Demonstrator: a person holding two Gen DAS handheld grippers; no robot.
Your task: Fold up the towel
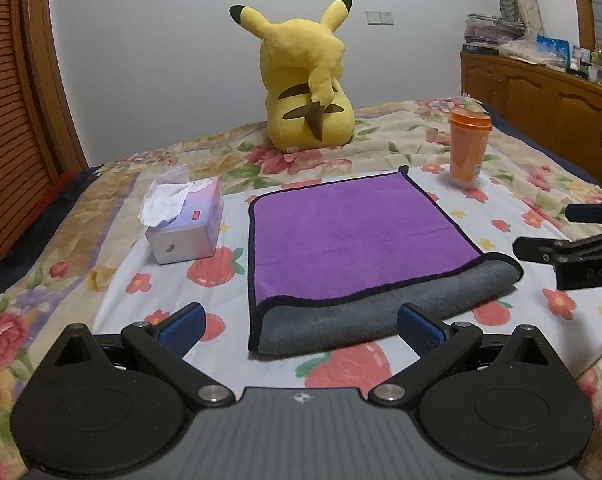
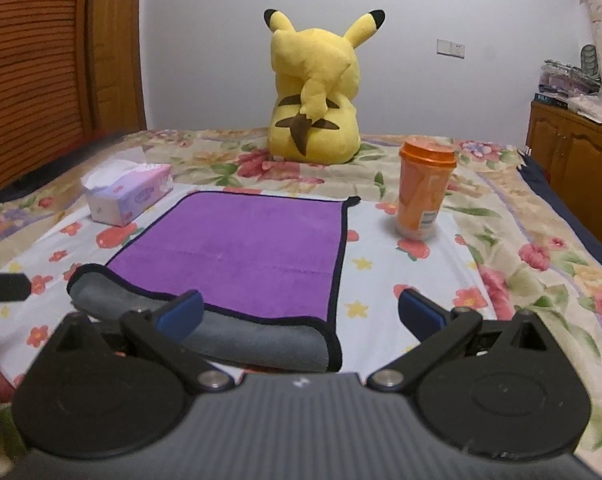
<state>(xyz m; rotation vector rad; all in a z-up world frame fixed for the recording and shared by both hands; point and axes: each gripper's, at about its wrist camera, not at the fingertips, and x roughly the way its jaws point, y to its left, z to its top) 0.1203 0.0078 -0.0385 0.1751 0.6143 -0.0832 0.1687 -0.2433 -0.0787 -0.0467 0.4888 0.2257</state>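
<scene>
1 fold begun on towel (image 1: 357,236), near edge rolled grey-side up on bed (image 1: 513,184); more folds left; both grippers' jaws wide, empty

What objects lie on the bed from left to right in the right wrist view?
Tissue box → purple towel → orange cup. The yellow plush sits farther back, above the towel, so it is left out of the order.
</scene>
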